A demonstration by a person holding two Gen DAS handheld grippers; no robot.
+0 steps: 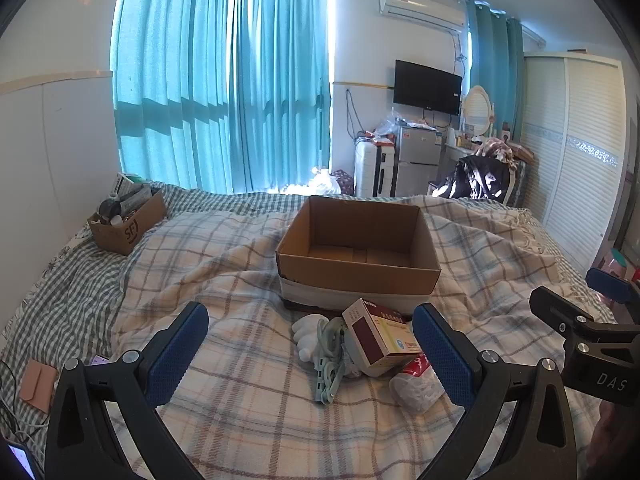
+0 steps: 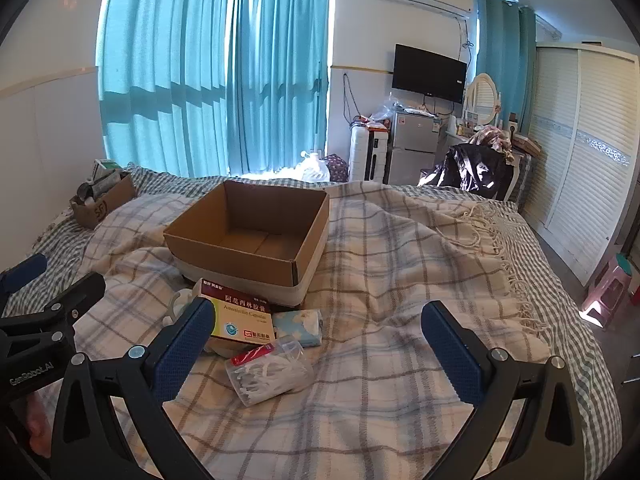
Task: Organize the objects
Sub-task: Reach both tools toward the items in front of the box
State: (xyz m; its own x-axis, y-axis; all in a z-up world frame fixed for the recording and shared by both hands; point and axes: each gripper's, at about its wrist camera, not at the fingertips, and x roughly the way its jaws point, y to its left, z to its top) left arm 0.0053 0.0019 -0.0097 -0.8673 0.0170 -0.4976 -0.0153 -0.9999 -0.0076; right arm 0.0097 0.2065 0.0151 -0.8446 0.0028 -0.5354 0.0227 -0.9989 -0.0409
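At about ten o'clock in the left wrist view, a small brown cardboard box already crammed with odds and ends [image 1: 130, 222] sits near the far corner of the bed with the cream plaid blanket [image 1: 240, 392]. Nearer the middle, the left tongs [image 1: 310, 354] hover with their blue-padded fingers wide apart and nothing between them, aimed at a small heap of loose things: a white knobbly glove-like item [image 1: 306, 338], a pale green coiled cable or clip strip [image 1: 330, 364], and a red and white cardboard medicine box [image 1: 380, 338] leaning on top of the pile. Just beyond the heap, at twelve o'clock, stands the large open brown cardboard box [image 1: 358, 248], empty as far as can be seen, and the likely home for these items. Further right, a clear plastic tub of white floss picks with a red label [image 2: 270, 372] lies on its side beside a light blue tissue packet [image 2: 300, 326]. The right tongs [image 2: 316, 350] are likewise spread open and empty, poised over the blanket at about three o'clock of the heap. The step in hand appears to be a first pick. It would go best by taking the medicine box first, since it tops the pile, gripping its narrow faces squarely and lifting straight up so the cable beneath is not dragged along.
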